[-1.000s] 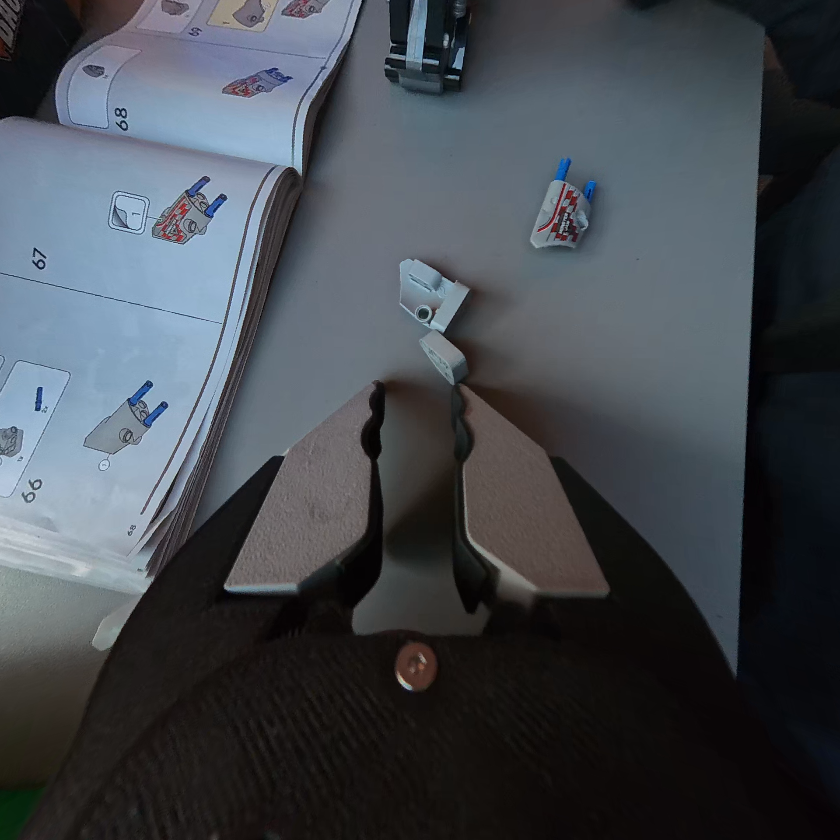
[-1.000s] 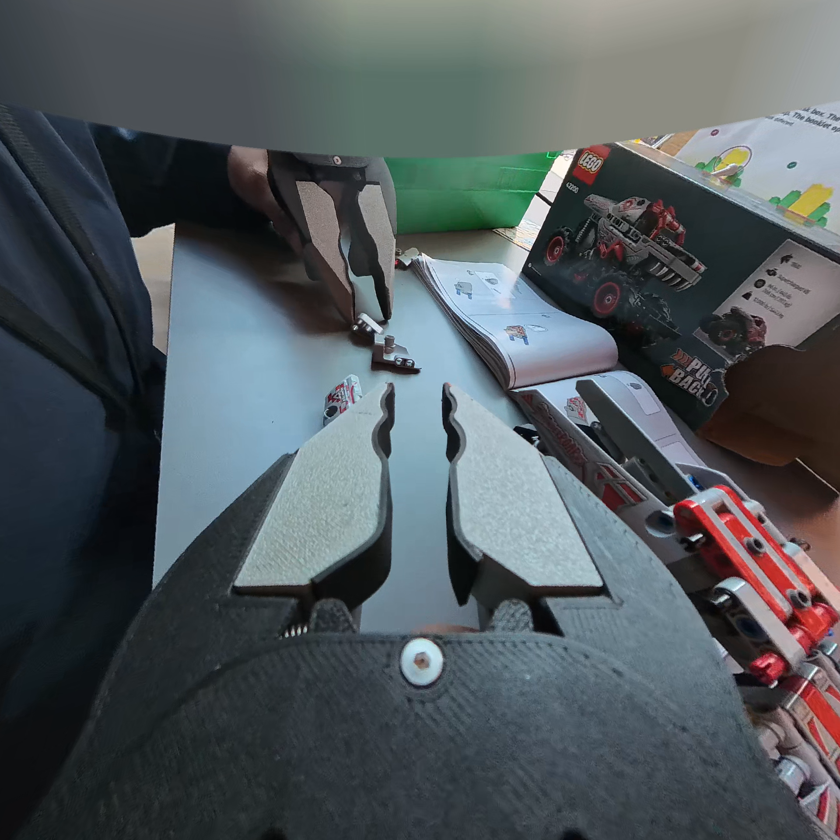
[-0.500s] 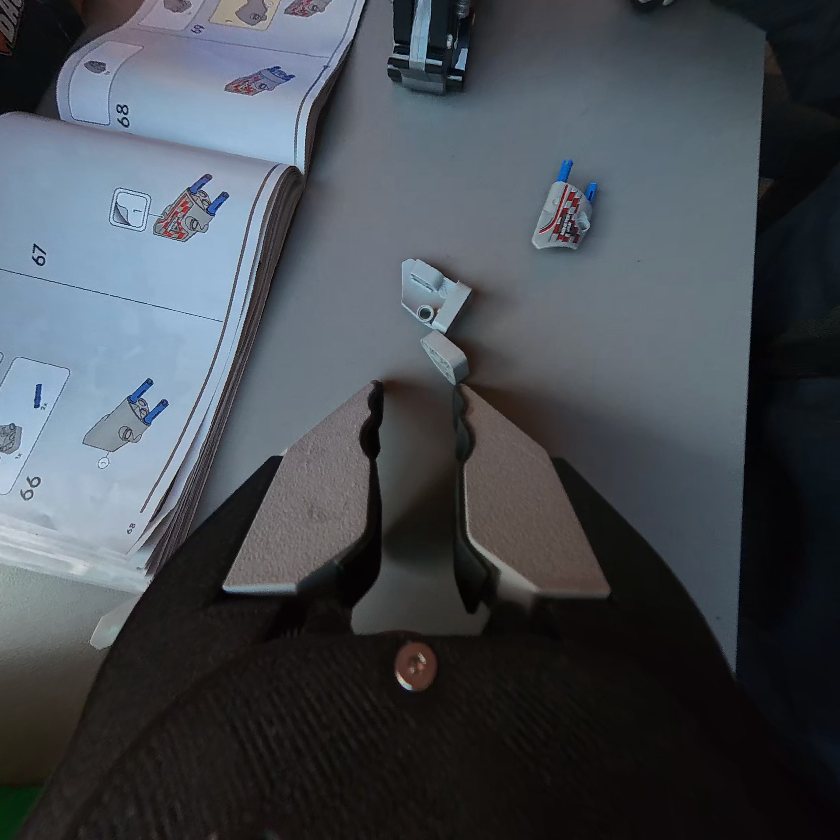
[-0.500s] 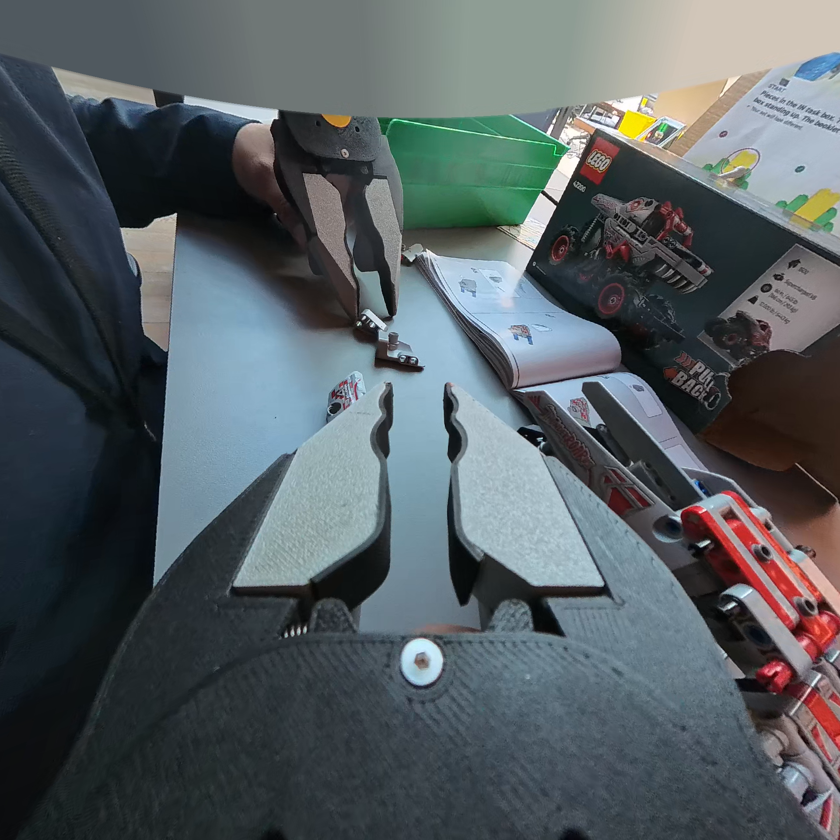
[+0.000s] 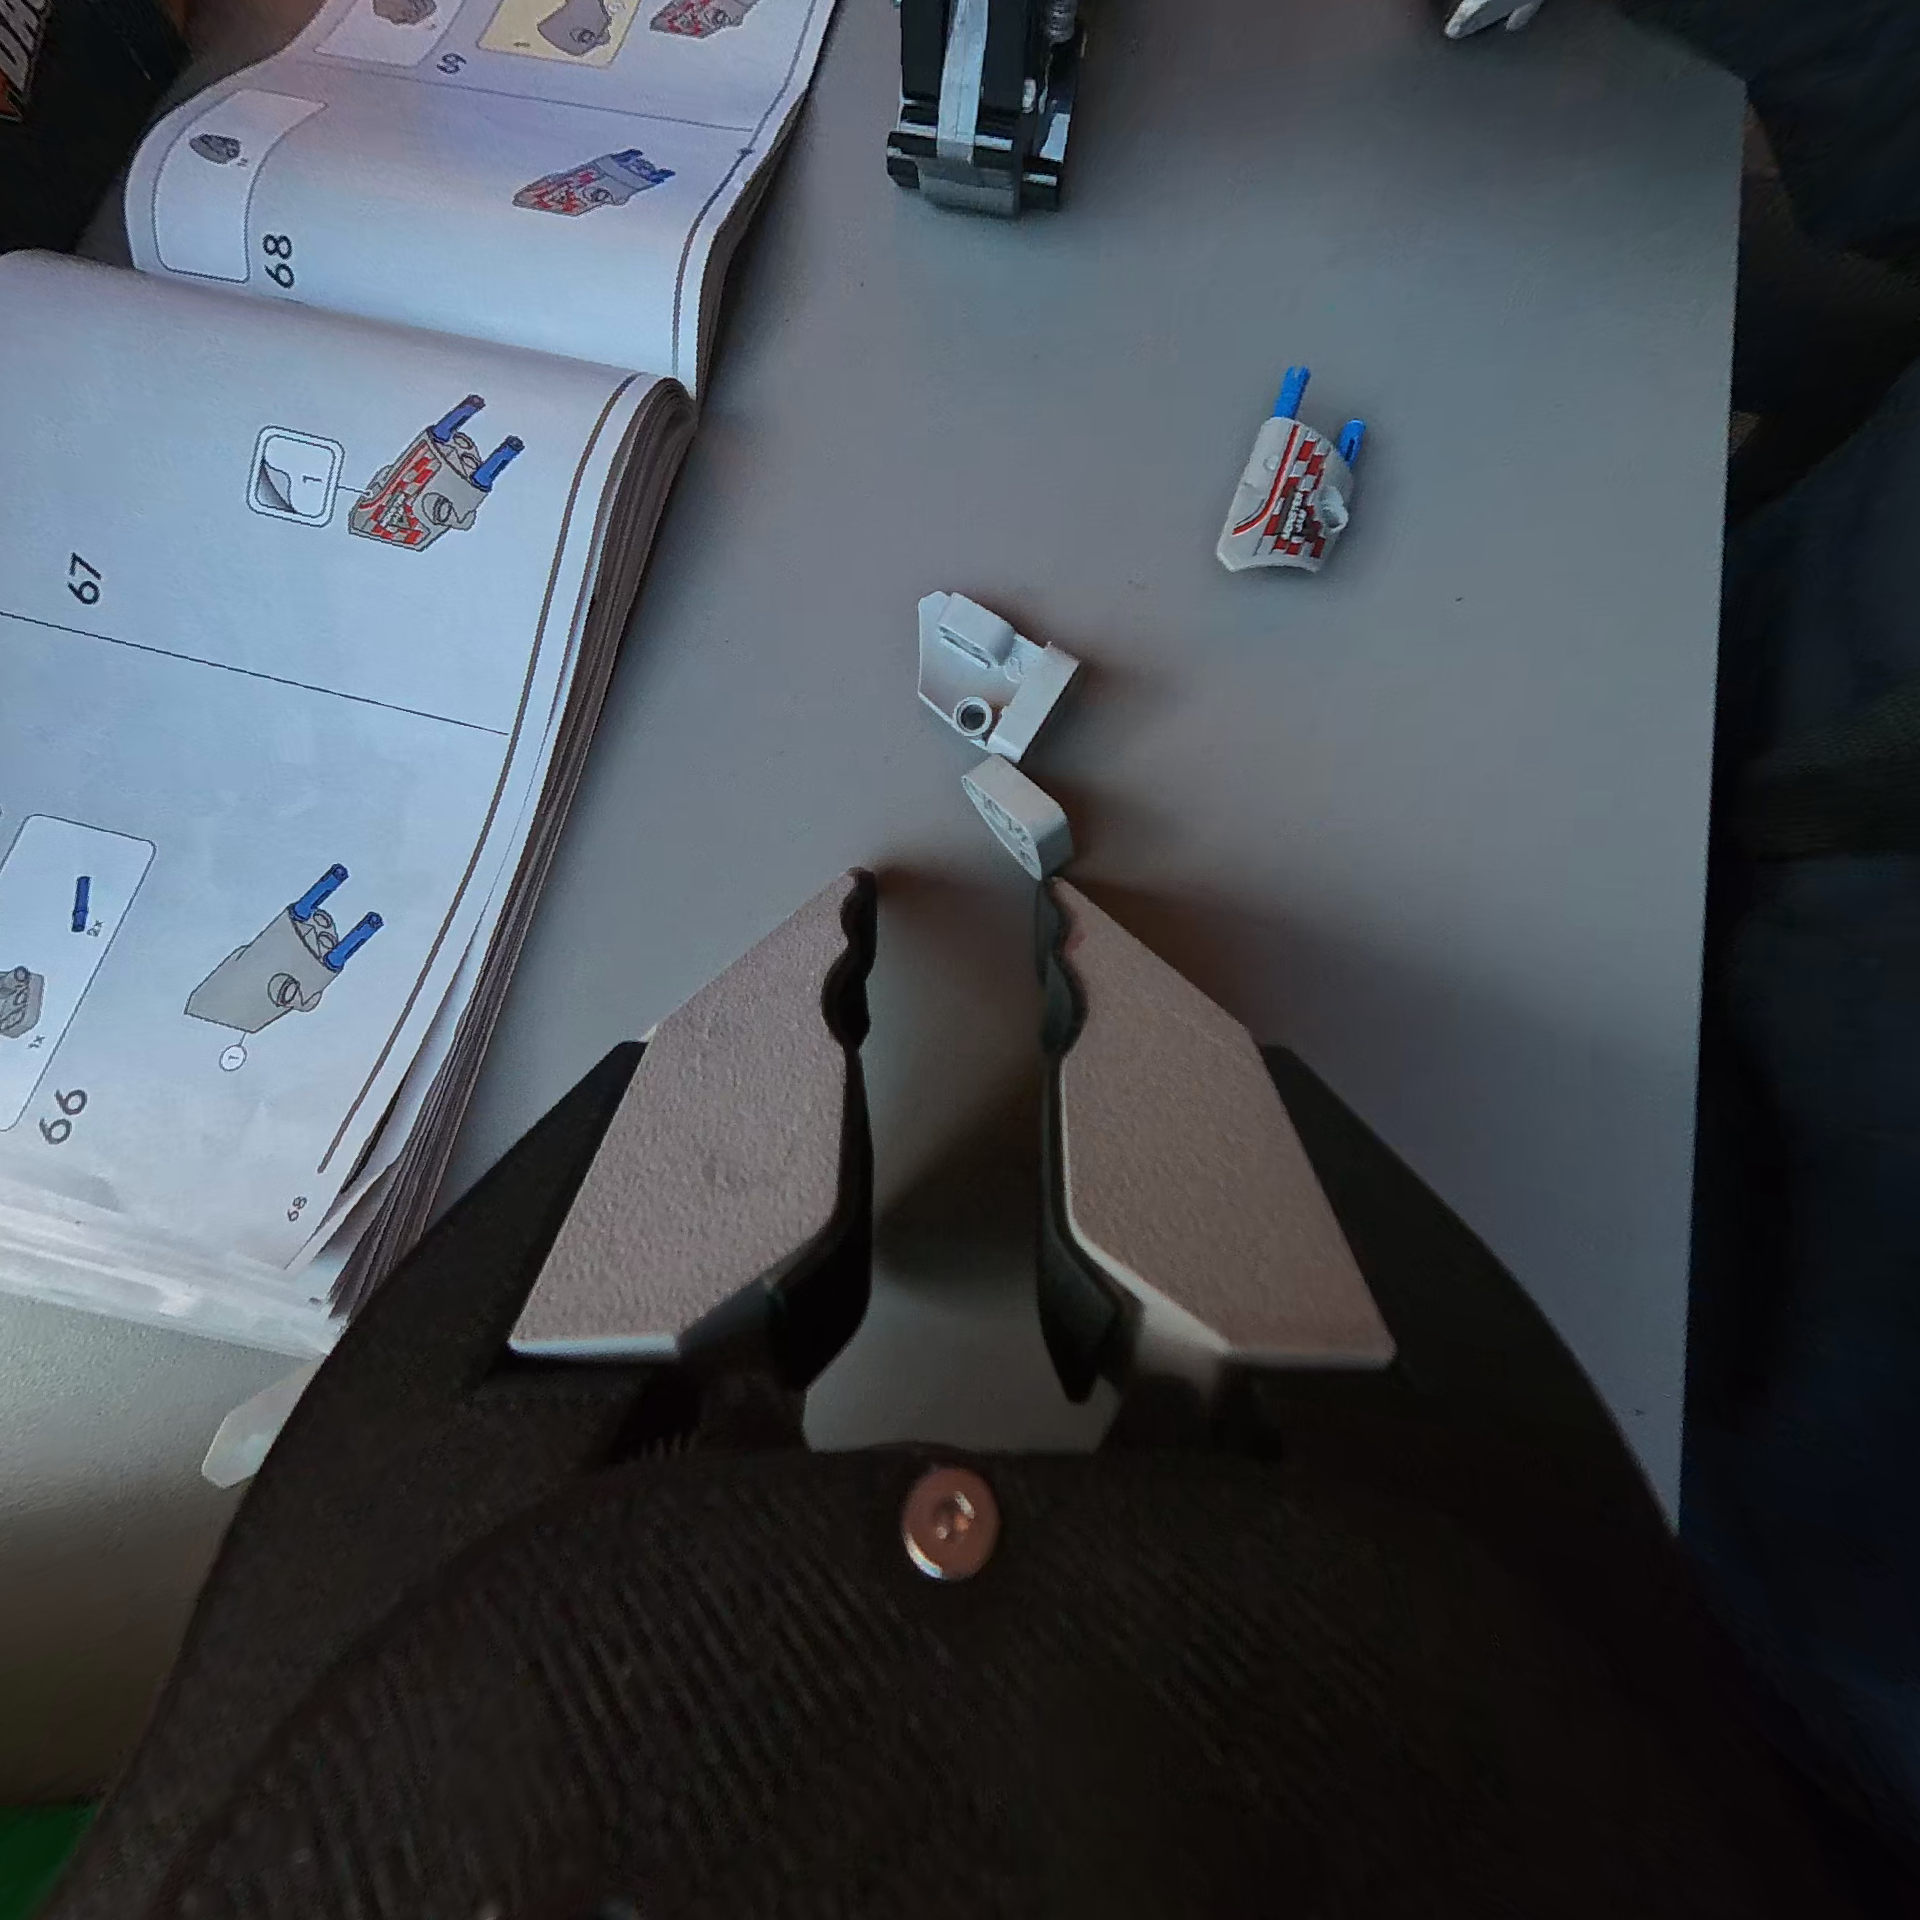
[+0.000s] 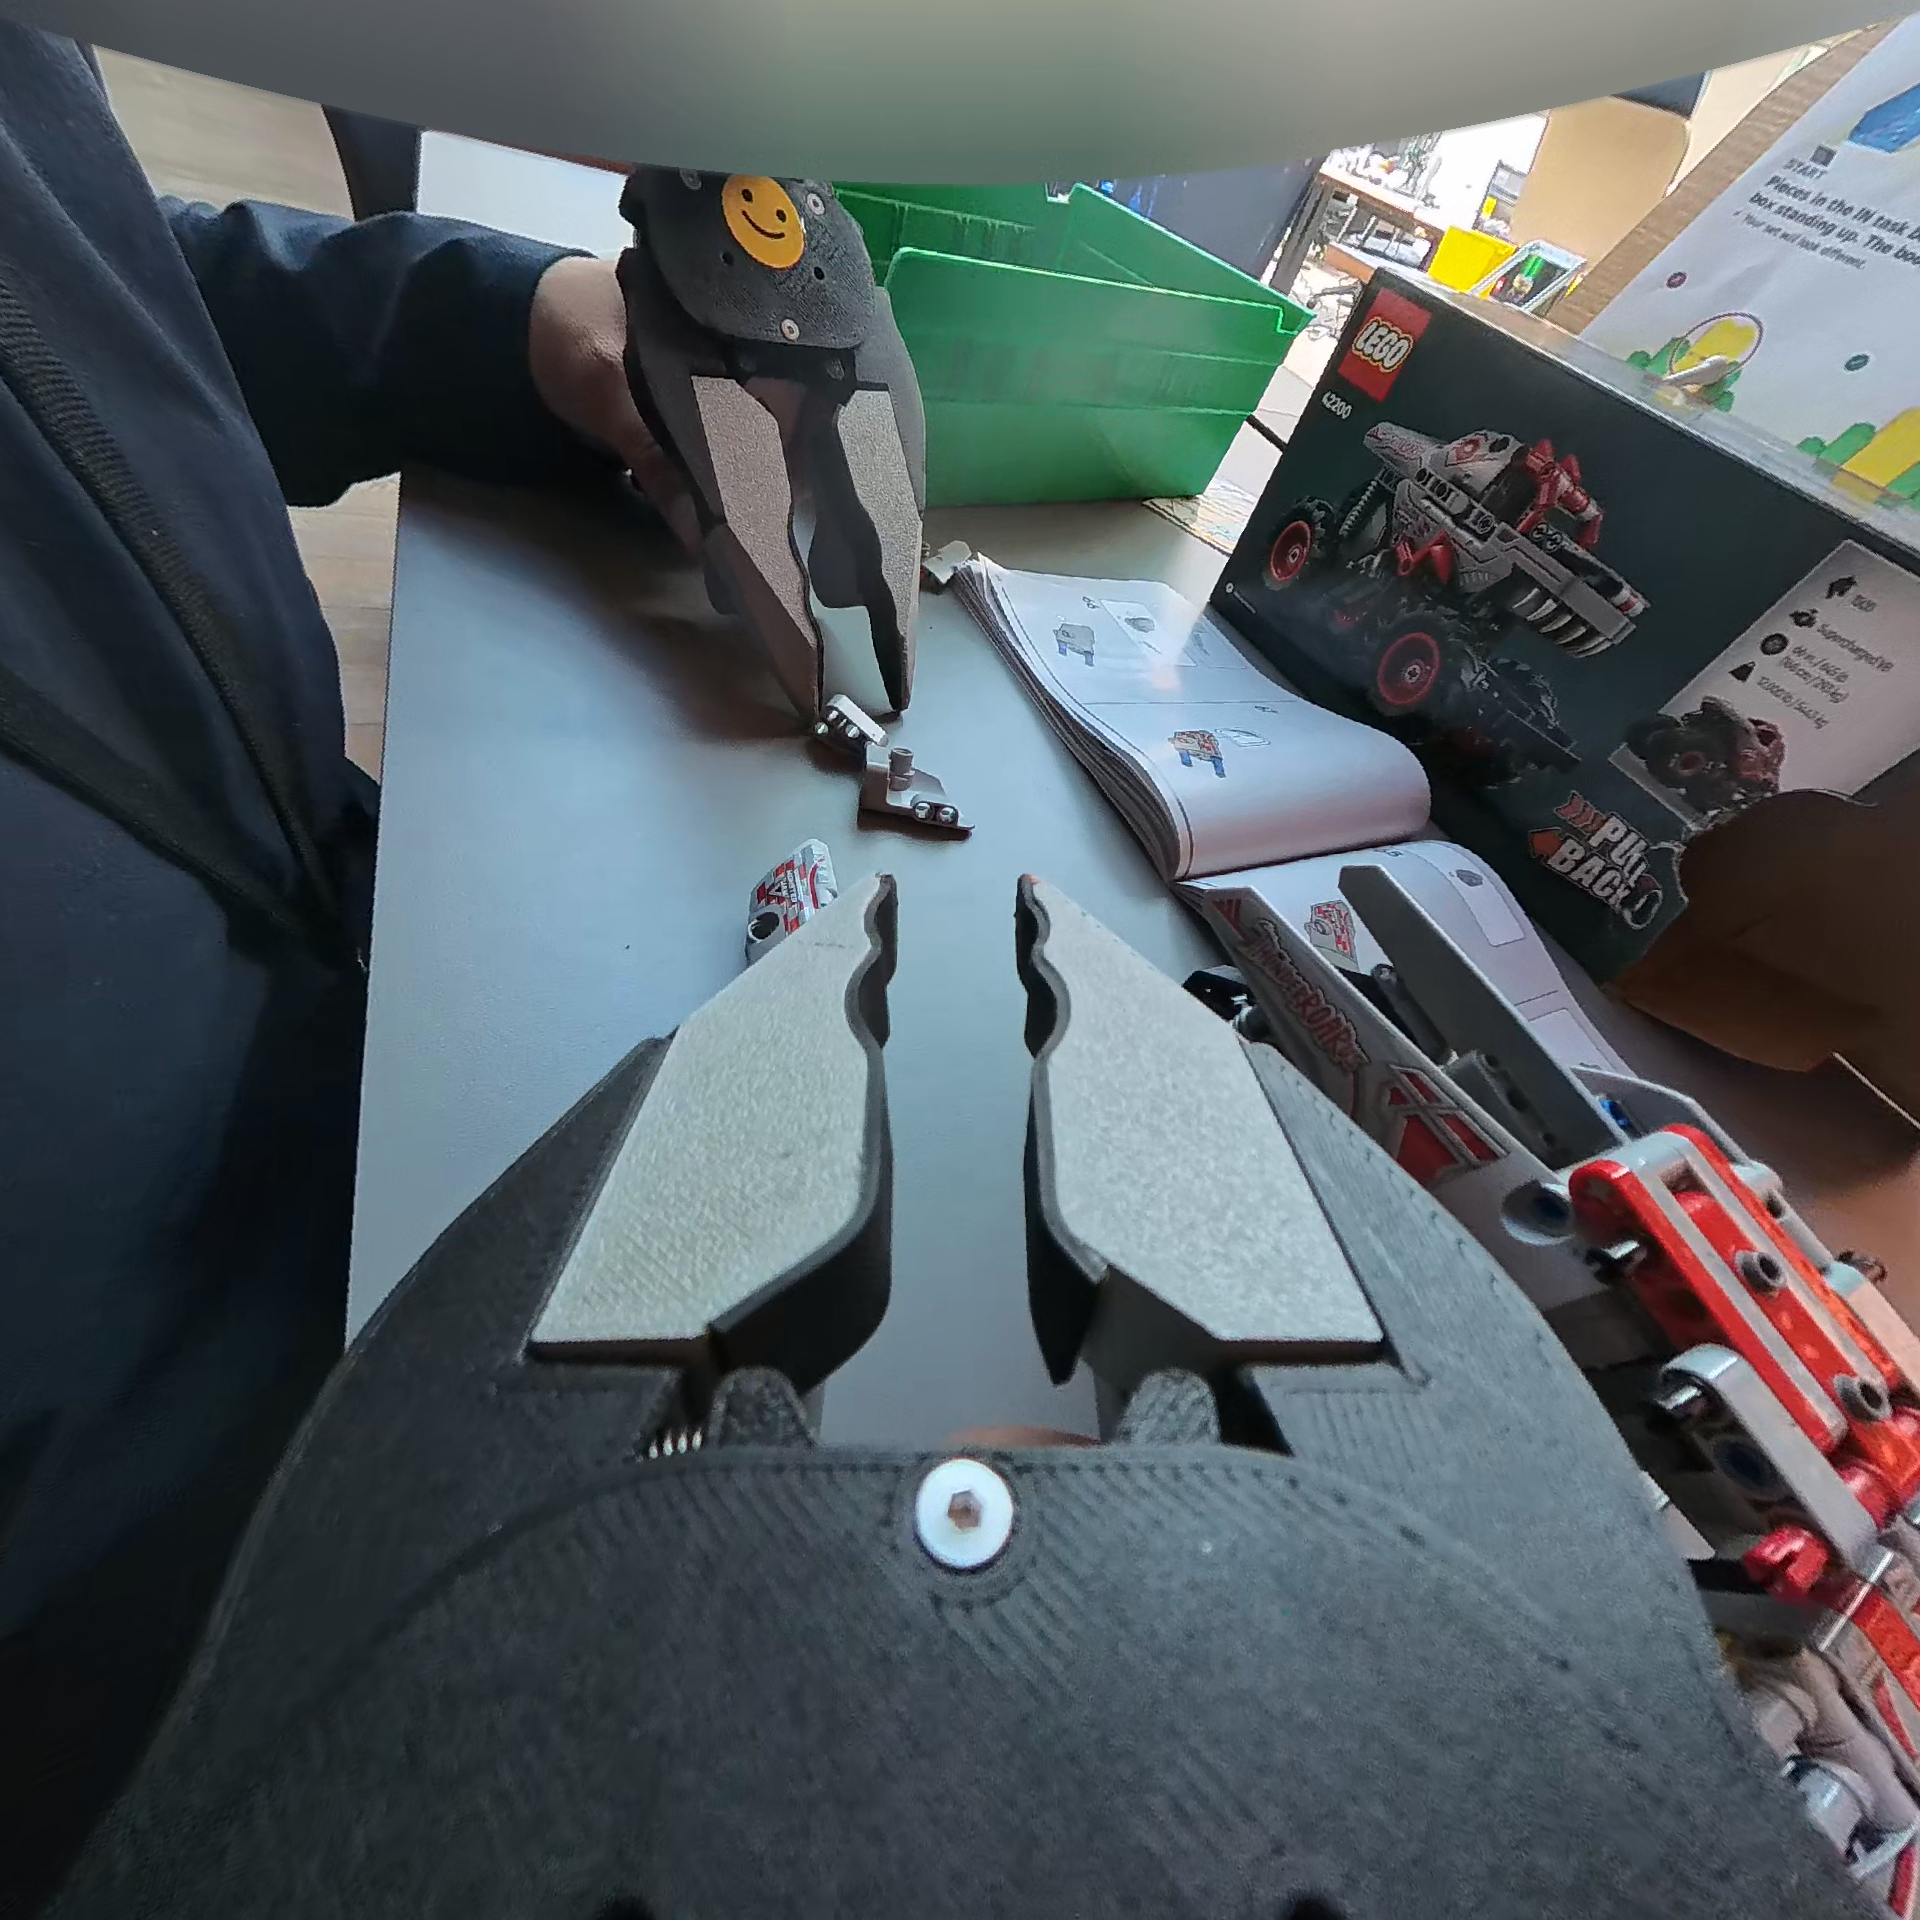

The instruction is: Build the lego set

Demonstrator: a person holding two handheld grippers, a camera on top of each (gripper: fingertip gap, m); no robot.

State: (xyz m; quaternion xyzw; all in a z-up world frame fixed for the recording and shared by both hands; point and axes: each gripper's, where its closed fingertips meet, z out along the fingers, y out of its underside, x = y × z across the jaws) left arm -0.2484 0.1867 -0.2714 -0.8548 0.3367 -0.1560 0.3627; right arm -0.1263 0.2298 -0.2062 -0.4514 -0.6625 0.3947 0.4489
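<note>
Left wrist view, left to right: the open manual [image 5: 312, 644] lies on the grey table [image 5: 1403, 935], pages showing assembly steps. Right of its edge, two loose grey parts sit close together — a bracket [image 5: 992, 670] and, just below it, a small beam [image 5: 1018, 821]. The left gripper [image 5: 951, 888] is released, jaws apart with nothing between them; its right fingertip [image 5: 1051, 914] is at the beam's lower end, contact uncertain. Further right, well apart, lies a stickered panel [image 5: 1283, 499] with two blue pins. A black-and-grey assembly [image 5: 977, 114] stands at the top edge.

Right wrist view, left to right: a dark sleeve [image 6: 343, 343], then the left gripper [image 6: 854, 712] tip-down over the beam [image 6: 850, 720], with the bracket [image 6: 906, 792] just beside it. The panel [image 6: 790, 896] lies next to the right gripper [image 6: 956, 904], which is also released and empty. Behind — a green bin [image 6: 1070, 374]. Right of the manual [image 6: 1195, 717] stands the set box [image 6: 1558, 623]; the part-built truck [image 6: 1662, 1247] fills the lower right.
</note>
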